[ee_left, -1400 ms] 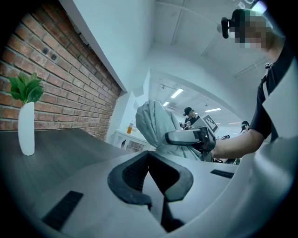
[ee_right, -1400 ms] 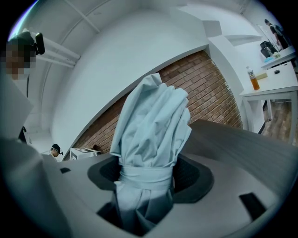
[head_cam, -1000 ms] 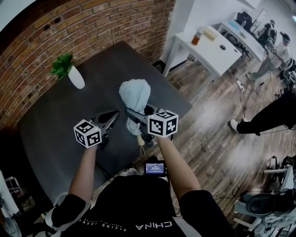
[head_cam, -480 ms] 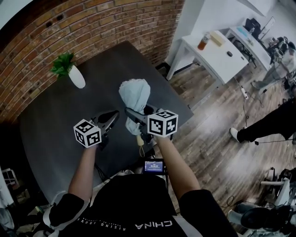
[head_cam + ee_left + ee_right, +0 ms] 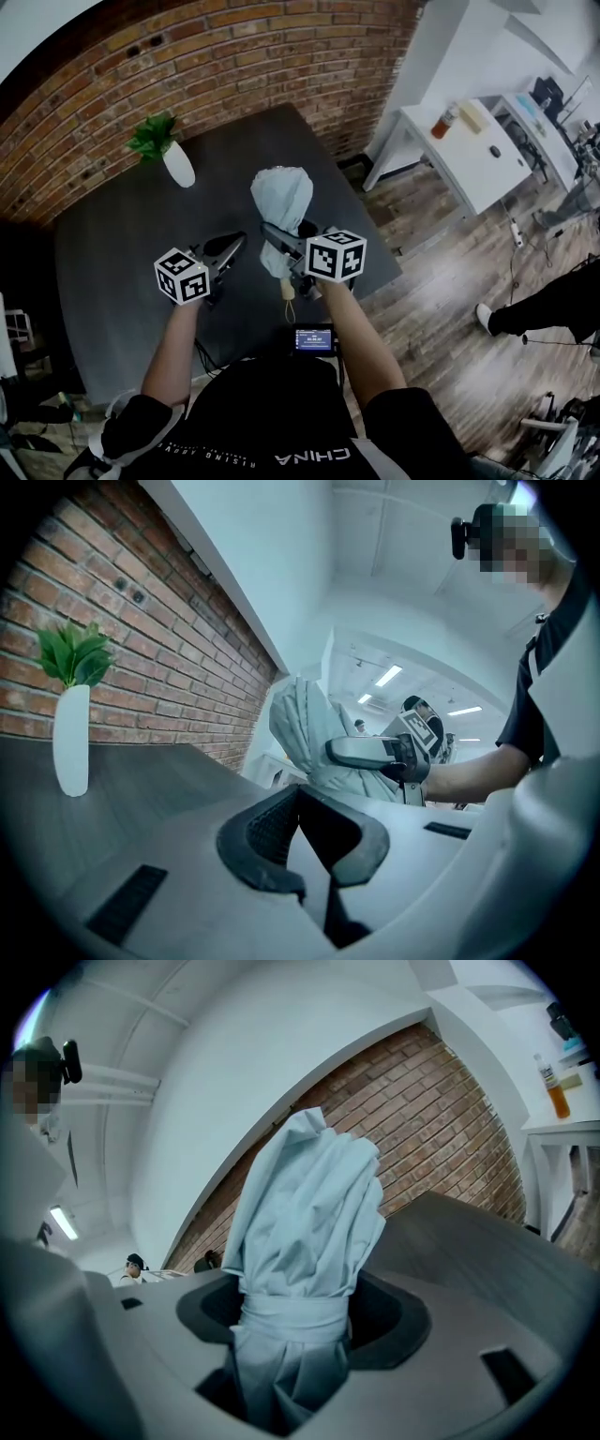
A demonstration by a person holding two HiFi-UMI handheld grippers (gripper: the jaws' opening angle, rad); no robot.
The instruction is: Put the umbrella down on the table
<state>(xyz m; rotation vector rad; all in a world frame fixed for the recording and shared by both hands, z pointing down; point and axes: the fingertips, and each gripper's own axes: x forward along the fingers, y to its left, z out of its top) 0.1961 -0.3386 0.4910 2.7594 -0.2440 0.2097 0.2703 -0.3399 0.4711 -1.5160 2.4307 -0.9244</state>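
Note:
In the head view a folded pale-blue umbrella (image 5: pixel 281 199) stands nearly upright above the near right part of the dark grey table (image 5: pixel 122 244). Its canopy end points up and away, and a tan strap hangs below. My right gripper (image 5: pixel 279 242) is shut on it around the tied band, and in the right gripper view the umbrella (image 5: pixel 305 1213) fills the space between the jaws of that gripper (image 5: pixel 295 1321). My left gripper (image 5: pixel 228 249) hovers just left of the umbrella without touching it. In the left gripper view its tips (image 5: pixel 302 797) meet with nothing between them.
A white vase with a green plant (image 5: pixel 176 161) stands at the table's far side by the brick wall (image 5: pixel 234 47). A white side table (image 5: pixel 469 141) with a bottle stands to the right on the wood floor. A person's leg (image 5: pixel 553 305) shows at the right edge.
The head view has swung, so the table, vase and white side table sit further right. Both grippers and the umbrella moved sideways together. The grip has not changed.

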